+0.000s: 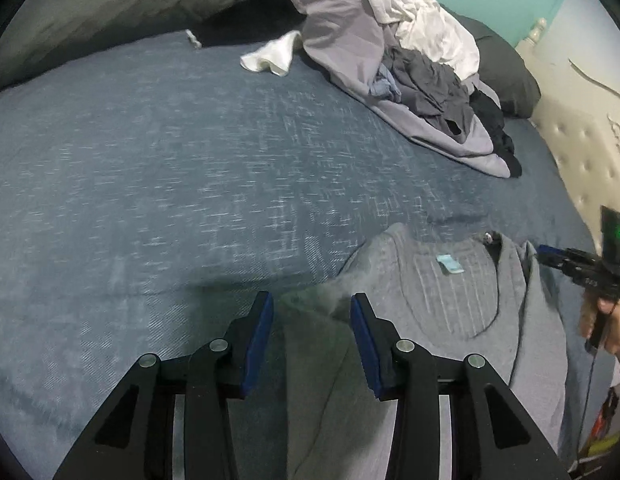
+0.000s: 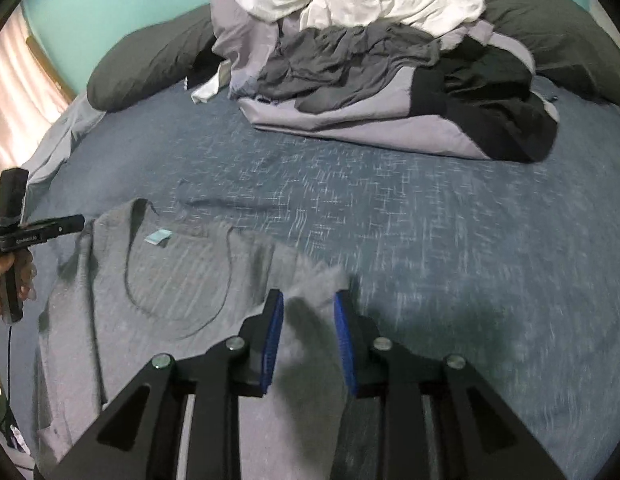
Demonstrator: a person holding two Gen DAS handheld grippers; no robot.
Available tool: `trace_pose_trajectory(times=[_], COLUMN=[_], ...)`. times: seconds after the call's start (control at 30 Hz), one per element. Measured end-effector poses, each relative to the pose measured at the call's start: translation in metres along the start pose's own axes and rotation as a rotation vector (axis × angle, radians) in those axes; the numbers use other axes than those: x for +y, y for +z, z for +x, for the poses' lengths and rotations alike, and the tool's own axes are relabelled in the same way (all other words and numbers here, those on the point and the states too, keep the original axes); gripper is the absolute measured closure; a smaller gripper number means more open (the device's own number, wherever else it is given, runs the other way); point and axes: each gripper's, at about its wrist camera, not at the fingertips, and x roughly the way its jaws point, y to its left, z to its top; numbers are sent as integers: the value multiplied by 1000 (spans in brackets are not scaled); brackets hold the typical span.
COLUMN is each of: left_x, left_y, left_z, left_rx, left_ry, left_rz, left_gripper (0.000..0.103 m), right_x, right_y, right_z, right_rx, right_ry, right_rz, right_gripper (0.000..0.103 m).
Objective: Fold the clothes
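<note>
A grey T-shirt (image 1: 450, 300) (image 2: 170, 280) lies spread on the blue bedspread, neck opening up, with a pale blue label (image 1: 450, 265) (image 2: 158, 237) inside the collar. My left gripper (image 1: 310, 304) hovers open over the shirt's shoulder edge; cloth shows below the gap, and the blue pads are clear of it. My right gripper (image 2: 310, 300) stands open over the opposite shoulder edge, likewise not pressing on the cloth. Each gripper also shows at the edge of the other's view, the right gripper (image 1: 550, 254) and the left gripper (image 2: 76, 222), each held by a hand.
A heap of unfolded clothes (image 1: 390, 60) (image 2: 370, 40), white, lilac, grey and black, sits at the far side of the bed. Dark pillows (image 1: 110, 8) (image 2: 550, 20) lie behind it. A tufted headboard (image 1: 582, 140) and a curtain (image 2: 14, 100) border the blue bedspread (image 1: 170, 160) (image 2: 430, 220).
</note>
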Motion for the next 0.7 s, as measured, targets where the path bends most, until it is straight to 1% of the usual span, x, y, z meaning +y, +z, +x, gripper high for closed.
trace_pose_trajectory(times=[0.07,0.2,0.23,0.27,0.33,0.4,0.43,0.47,0.5,0.53,0.57,0.63,0.7], left_x=[-2,-4,-4,-3,0,0,0,1,1,1,0,-1,-2], left_y=[3,5,5,5,3,2,1,1,1,1,1,1,2], left_z=[7,18,21,24,27,29,30,31,30,30,29,26,21], left_rx=[6,33,39,44,50,51,52,53,51,46,42,33,20], left_ry=[-4,-20,-12,-7,-22,-30,-26,-25,-21,-12,-8,9,31], left_rz=[22,62,72,76,67,69,72,72,70,70,71,76,84], left_gripper=[59,58,58,58,58,60,67,83,85,90,93,94,95], right_x=[0,-2,-3,-3,-4,-5,-4,-2,0,3,5,8,13], right_y=[7,18,20,22,23,23,23,22,20,19,19,18,18], right_z=[15,33,38,43,49,52,53,53,53,53,54,53,45], right_rx=[29,62,75,88,107,116,116,113,111,111,114,101,55], right_ry=[-15,-3,-5,-7,-9,9,19,14,5,-6,-7,-26,-58], right_rz=[-35,-56,-58,-61,-71,-76,-82,-99,-119,-139,-145,-163,-181], right_gripper=[77,77,77,77,77,77,77,77,79,87,92,97,99])
